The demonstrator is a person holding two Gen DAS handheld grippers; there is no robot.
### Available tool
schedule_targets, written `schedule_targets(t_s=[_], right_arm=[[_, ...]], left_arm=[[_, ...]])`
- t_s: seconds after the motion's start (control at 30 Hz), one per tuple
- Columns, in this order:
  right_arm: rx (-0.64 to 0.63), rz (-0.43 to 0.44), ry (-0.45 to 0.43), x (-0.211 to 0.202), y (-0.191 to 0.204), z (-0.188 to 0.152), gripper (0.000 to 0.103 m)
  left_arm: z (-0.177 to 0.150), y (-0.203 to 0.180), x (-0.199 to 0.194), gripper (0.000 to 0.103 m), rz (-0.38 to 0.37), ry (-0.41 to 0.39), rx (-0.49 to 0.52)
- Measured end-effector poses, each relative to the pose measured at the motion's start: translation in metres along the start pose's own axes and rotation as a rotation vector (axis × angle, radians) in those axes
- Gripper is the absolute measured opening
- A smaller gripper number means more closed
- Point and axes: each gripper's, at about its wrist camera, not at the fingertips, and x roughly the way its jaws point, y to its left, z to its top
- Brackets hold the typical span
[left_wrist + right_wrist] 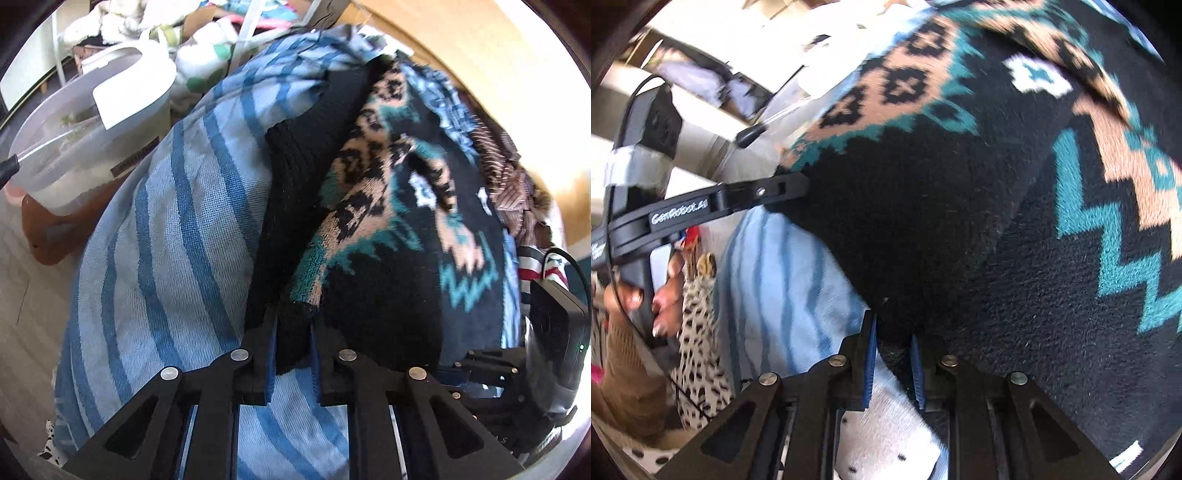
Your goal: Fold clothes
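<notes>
two grippers: the left gripper (291, 332) at 6 o'clock in its own view, the right gripper (894, 343) likewise. one black patterned fleece (388, 221). one blue striped cloth (177, 229) at 8 o'clock. one leopard-spotted garment (698, 332) at 8 o'clock. one clear plastic tub (74, 147) at 10 o'clock. one hand (661, 302) at 8 o'clock.

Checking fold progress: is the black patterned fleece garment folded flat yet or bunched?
Bunched. The black fleece garment with tan and teal pattern hangs humped over the blue striped cloth, its edge pinched by the left gripper and right gripper.
</notes>
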Motion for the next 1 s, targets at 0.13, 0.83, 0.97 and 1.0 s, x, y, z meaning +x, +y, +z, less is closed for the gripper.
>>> schedule_targets(t_s=[0.13,0.83,0.97,1.0], right_arm=[[0.023,0.027,0.013,0.005,-0.009,-0.006,0.019],[0.177,0.100,-0.030,0.003,-0.030,0.010,0.038],[0.135,0.118,-0.053,-0.005,-0.021,0.010,0.032],[0.125,0.122,-0.058,-0.006,-0.019,0.010,0.032]], left_arm=[[-0.005,0.015,0.005,0.014,-0.037,0.029,-0.022],[0.012,-0.016,0.016,0.037,0.029,0.061,0.032],[0.008,0.004,0.003,0.019,-0.021,0.037,-0.015],[0.009,0.010,0.000,0.018,-0.052,0.039,-0.038]])
